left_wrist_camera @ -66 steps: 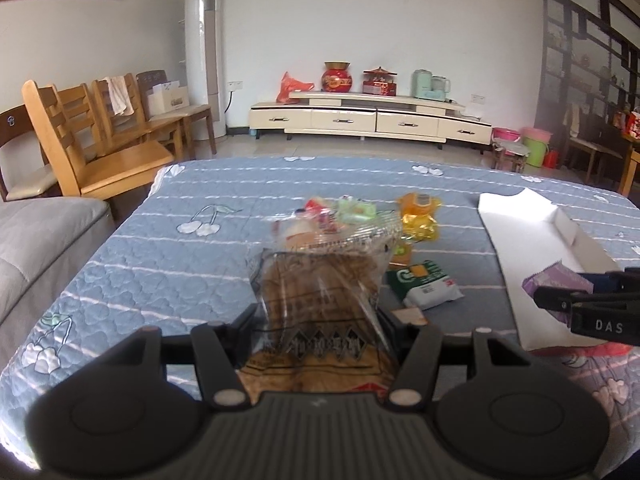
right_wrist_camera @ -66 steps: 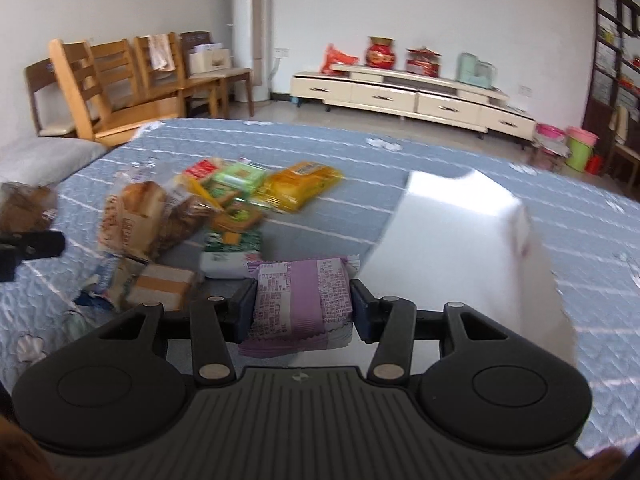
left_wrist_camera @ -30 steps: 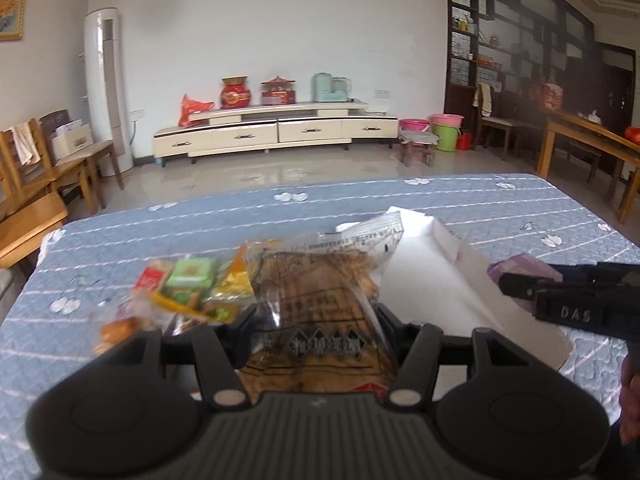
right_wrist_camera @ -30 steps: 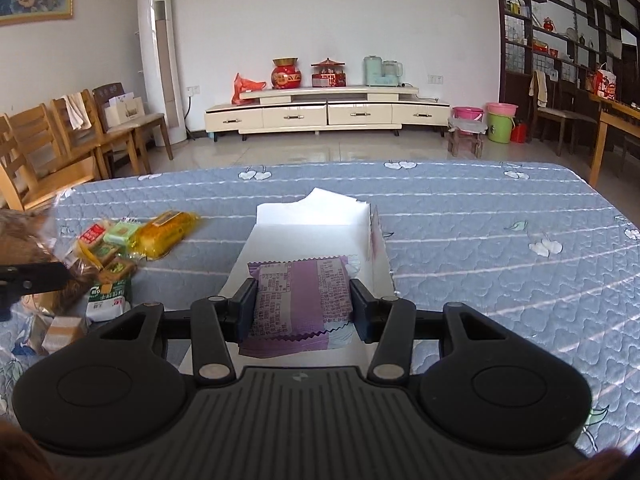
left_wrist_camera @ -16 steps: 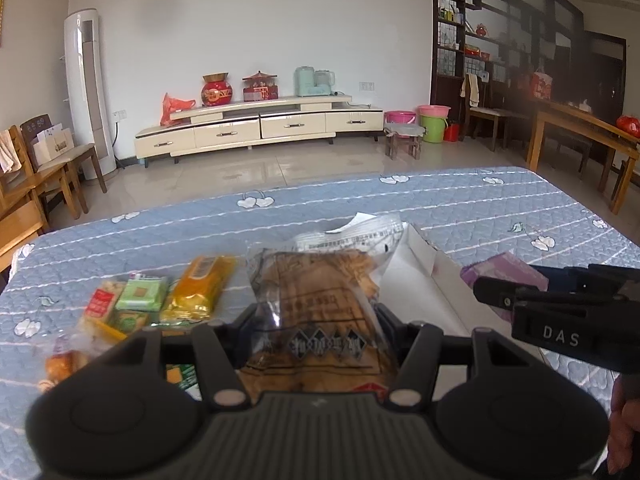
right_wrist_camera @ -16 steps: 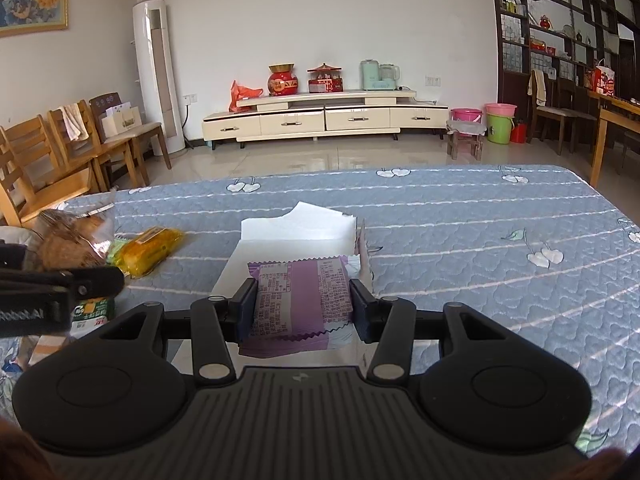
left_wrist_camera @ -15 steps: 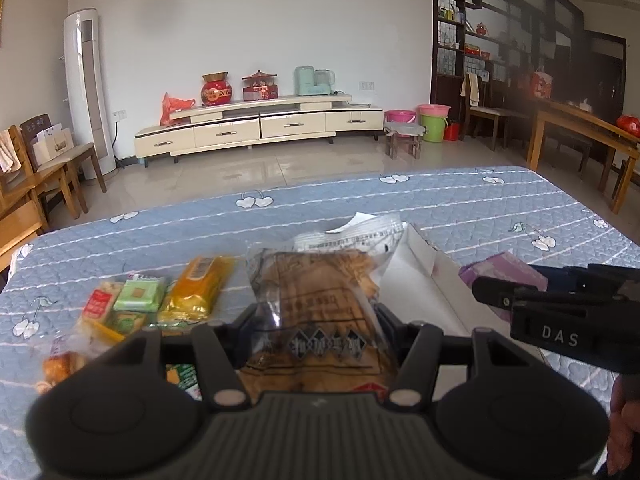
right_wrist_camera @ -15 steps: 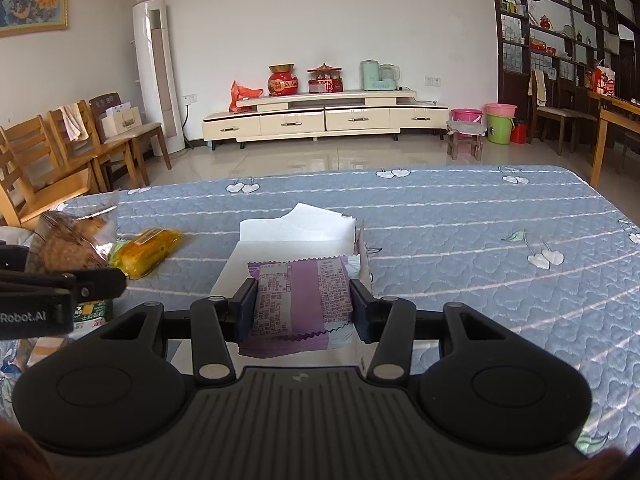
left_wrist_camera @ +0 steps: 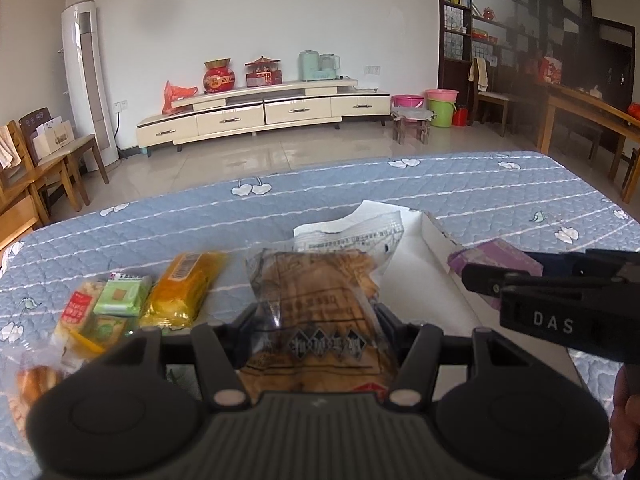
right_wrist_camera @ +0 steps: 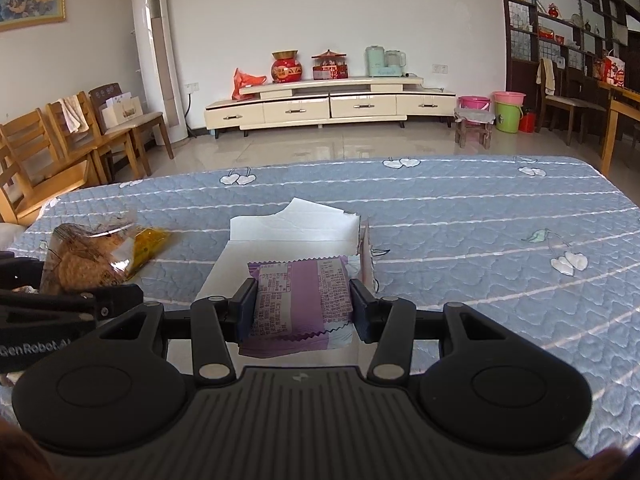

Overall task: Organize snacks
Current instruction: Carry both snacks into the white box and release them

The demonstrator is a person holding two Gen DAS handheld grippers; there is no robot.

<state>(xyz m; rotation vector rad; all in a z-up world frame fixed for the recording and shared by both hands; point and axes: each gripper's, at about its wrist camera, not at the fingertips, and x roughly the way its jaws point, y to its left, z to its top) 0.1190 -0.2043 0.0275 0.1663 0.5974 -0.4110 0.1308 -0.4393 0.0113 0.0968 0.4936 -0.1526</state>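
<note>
Both tools have slid over toward the white box since a couple of seconds back, when the left one was hanging over the snack pile and the box sat off to its right. Now the left tool (left_wrist_camera: 316, 316) is clamped on a clear bread bag (left_wrist_camera: 316, 300) with brownish bread inside, and the bag's crinkly top end reaches over the near left edge of the white box (left_wrist_camera: 420, 264). The right tool (right_wrist_camera: 304, 306) is clamped on a purple snack packet (right_wrist_camera: 300, 300), holding it flat above the open box, toward its near end. In the left view that purple packet pokes out past the right tool's tip, just beside the box's right wall.

The box lies on a worktop covered with a blue quilted cloth (right_wrist_camera: 480, 216). Left of the box, the rest of the snacks stay in a loose pile on the cloth: a yellow packet (left_wrist_camera: 184, 292), a green packet (left_wrist_camera: 122, 294) and a red-and-white packet (left_wrist_camera: 76, 312), touching each other. A bit of a hand (left_wrist_camera: 626, 412) shows at the right edge of the left view.
</note>
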